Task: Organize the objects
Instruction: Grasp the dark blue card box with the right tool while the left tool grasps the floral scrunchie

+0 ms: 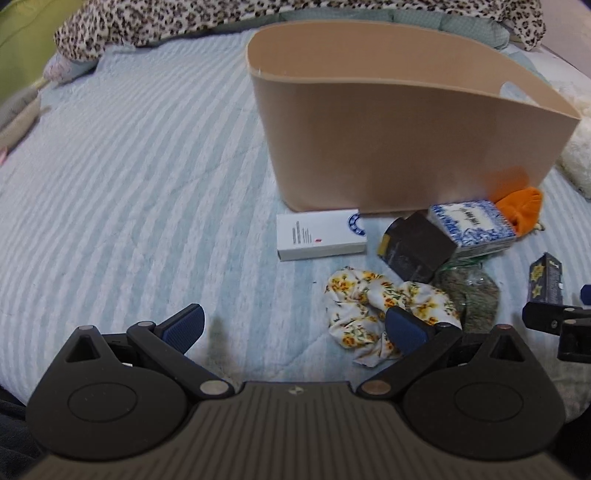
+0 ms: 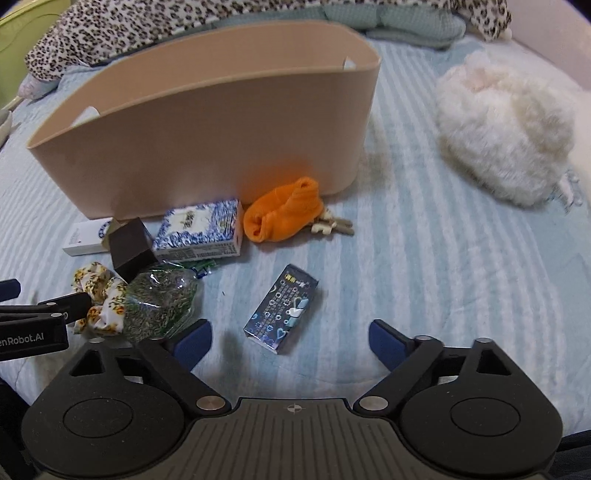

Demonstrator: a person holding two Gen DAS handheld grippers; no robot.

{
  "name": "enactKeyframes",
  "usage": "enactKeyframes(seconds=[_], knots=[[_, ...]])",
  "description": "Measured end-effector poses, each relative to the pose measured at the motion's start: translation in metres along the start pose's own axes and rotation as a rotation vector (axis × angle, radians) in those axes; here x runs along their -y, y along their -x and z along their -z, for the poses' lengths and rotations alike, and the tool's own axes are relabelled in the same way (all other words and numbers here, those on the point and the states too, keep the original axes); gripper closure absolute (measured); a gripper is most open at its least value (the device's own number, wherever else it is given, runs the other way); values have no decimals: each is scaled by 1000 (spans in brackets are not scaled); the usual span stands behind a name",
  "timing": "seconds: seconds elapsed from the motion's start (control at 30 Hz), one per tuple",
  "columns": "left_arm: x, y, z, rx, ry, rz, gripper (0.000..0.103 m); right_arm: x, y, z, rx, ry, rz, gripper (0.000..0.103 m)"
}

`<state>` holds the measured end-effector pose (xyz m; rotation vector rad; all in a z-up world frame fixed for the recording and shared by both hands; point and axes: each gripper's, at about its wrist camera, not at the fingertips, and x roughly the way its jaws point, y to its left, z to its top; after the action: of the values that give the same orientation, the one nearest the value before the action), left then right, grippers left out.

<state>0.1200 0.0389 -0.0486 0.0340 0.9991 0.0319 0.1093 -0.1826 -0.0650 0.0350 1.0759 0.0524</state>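
one smooth oval beige bin (image 2: 207,147), fluffy white cushion (image 2: 506,133)

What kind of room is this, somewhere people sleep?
Most likely a bedroom: everything lies on a striped quilted bedspread, with a leopard-print blanket bunched at the far edge and a fluffy white cushion beside the beige storage bin.

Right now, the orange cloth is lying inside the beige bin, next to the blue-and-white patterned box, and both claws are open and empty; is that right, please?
Not quite: the orange cloth lies outside the beige bin, on the bed against its front wall, as the right wrist view shows. It is indeed next to the blue-and-white box, and the left claw and right claw are open and empty.
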Motion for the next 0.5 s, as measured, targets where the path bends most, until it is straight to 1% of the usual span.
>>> enactKeyframes(seconds=[0.17, 0.27, 0.33, 0.37, 0.4, 0.43, 0.47, 0.5], knots=[[-3, -18, 1, -47, 29, 52, 0, -5, -17, -5, -26, -6, -7, 19], [-4, -19, 3, -40, 42, 59, 0, -10, -25, -5, -19, 19, 9, 20], [-4, -20, 4, -36, 29, 56, 1, -14, -26, -5, -8, 37, 17, 22], [-4, -19, 5, -30, 24, 51, 5, -16, -27, -4, -2, 48, 20, 25], [-3, -17, 6, -19, 13, 37, 15, -17, -28, -4, 2, 51, 18, 27], [-1, -15, 6, -8, -4, 26, 23, -17, -27, -4, 6, 49, 13, 32], [1, -12, 6, 5, -15, 29, 28, -18, -27, -4, 10, 45, 8, 38], [2, -10, 7, 13, -21, 31, 36, -17, -25, -3, 17, 44, 4, 43]])
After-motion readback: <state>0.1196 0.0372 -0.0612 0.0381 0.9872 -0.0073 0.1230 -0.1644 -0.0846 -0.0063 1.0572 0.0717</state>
